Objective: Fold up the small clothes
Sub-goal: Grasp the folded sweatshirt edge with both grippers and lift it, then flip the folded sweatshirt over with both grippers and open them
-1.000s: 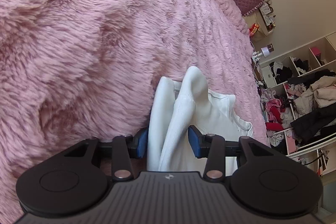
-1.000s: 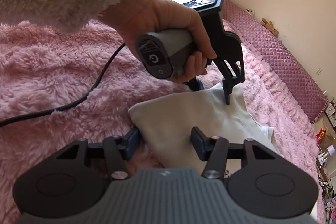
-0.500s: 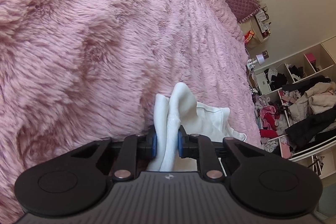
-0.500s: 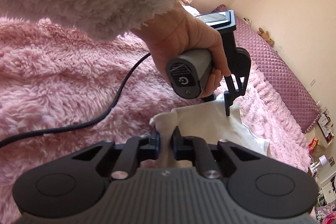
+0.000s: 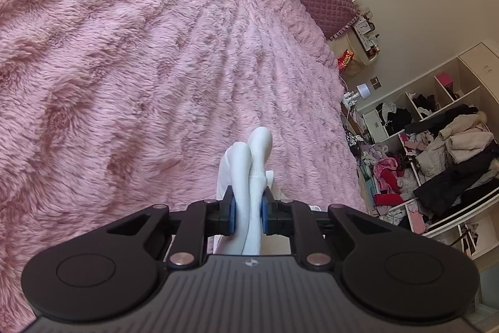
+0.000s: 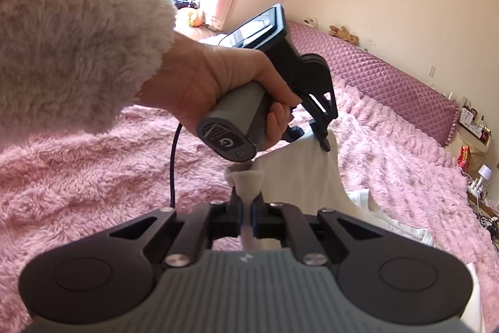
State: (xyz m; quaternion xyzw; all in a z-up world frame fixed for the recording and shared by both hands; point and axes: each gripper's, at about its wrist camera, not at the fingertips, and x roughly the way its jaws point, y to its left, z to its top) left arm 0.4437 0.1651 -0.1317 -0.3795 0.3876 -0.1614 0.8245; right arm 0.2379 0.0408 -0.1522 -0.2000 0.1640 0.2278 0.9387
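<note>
While both pinch one edge of the white garment (image 6: 299, 177), the left hand-held gripper (image 6: 324, 142) holds the far corner and the right hand-held gripper (image 6: 246, 216), jaws just closed, the near one. That held edge runs between them, and the rest hangs onto the pink bed (image 6: 389, 152) to the right.

Left tool (image 5: 247, 213): jaws closed onto a bunched fold of the white garment (image 5: 249, 164), blue pads (image 5: 231, 214) pressing it from both sides; the tool tilts downward. Right tool (image 6: 246, 216): jaws drawn fully together, pinching a gathered corner of the same garment. In the right wrist view, the person's left hand (image 6: 218, 86) wraps the grey handle of the left tool, a fluffy sleeve (image 6: 71, 30) covering the forearm to the wrist.
</note>
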